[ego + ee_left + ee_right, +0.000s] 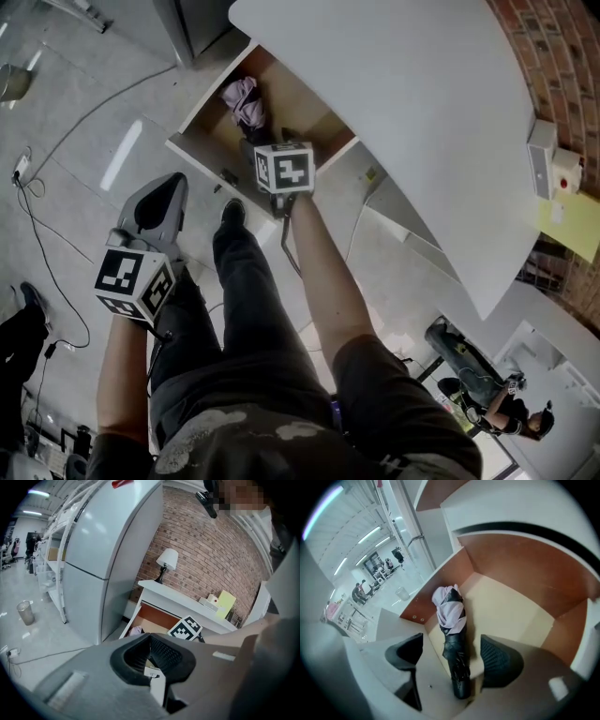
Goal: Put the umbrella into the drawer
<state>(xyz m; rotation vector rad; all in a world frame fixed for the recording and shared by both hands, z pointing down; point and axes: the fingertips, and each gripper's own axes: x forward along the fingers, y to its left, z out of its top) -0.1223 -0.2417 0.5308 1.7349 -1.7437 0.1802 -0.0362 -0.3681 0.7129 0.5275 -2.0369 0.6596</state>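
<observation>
Head cam down; drawer (305,108) prob shared.

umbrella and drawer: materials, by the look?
Umbrella: lilac part creased and matt, likely woven fabric; black end slightly glossy, plastic or leather-like, unclear. Drawer: smooth brown walls, pale floor, white front; probably laminated board.

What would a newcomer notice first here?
The folded lilac-and-black umbrella lies in the open drawer beneath the white desk. The right gripper hangs just above, jaws apart either side of it without gripping; the left gripper sits shut off to the left, over the floor.
</observation>
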